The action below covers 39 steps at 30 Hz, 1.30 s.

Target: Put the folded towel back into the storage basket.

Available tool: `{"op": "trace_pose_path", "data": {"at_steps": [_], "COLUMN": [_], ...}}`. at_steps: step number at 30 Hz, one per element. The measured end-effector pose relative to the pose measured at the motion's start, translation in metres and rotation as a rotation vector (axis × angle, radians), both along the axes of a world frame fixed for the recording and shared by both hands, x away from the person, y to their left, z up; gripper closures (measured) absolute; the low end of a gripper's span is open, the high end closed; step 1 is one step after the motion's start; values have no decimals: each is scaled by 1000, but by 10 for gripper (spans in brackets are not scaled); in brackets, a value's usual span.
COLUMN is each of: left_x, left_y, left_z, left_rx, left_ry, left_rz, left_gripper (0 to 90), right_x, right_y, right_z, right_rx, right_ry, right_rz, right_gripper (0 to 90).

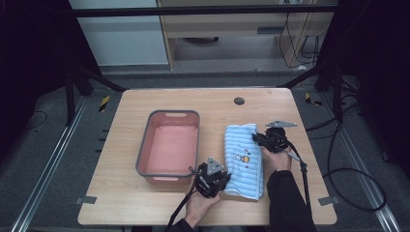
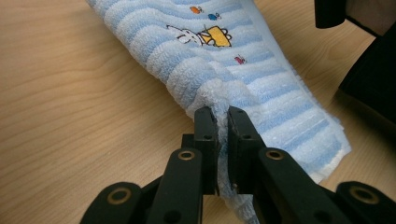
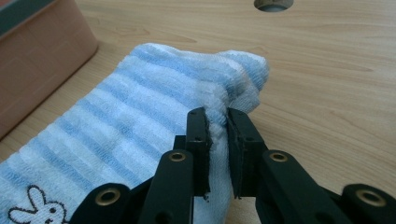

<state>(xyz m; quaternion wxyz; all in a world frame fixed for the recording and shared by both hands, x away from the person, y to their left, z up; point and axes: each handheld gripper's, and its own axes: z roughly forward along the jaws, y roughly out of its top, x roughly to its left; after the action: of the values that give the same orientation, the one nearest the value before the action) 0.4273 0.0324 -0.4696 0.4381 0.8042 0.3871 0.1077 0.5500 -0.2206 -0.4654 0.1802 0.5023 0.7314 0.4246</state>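
The towel [image 1: 244,159] lies folded on the table [image 1: 125,203], its long axis running near to far, just right of the pink tub [image 1: 169,145]. The left gripper [image 2: 223,114] is clamped on its near left corner, the right gripper [image 3: 217,116] on its far right corner, so a lift comes from opposite ends.

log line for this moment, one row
left gripper: shut on towel near edge | right gripper: shut on towel far corner | towel: folded, on table | pink bin: left of towel

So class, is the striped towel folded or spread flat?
Folded: the towel lies as a narrow strip, with stacked layers at its edge in the left gripper view.
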Motion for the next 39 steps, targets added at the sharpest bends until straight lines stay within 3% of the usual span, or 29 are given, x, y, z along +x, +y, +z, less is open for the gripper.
{"op": "trace_pose_path", "data": {"at_steps": [19, 27, 39], "left_x": [-5, -5, -6], "left_y": [18, 30, 48], "left_z": [40, 59, 80], "left_rx": [-22, -5, -18], "left_ry": [-72, -106, -141], "left_rz": [-12, -4, 18], "left_gripper": [836, 836, 836], "right_x": [-12, -14, -13], "right_y": [9, 22, 40], "right_z": [43, 60, 92], "right_rx": [5, 18, 34], "right_ry": [-99, -139, -191], "right_rz": [3, 7, 27], "right_gripper": [801, 800, 801]}}
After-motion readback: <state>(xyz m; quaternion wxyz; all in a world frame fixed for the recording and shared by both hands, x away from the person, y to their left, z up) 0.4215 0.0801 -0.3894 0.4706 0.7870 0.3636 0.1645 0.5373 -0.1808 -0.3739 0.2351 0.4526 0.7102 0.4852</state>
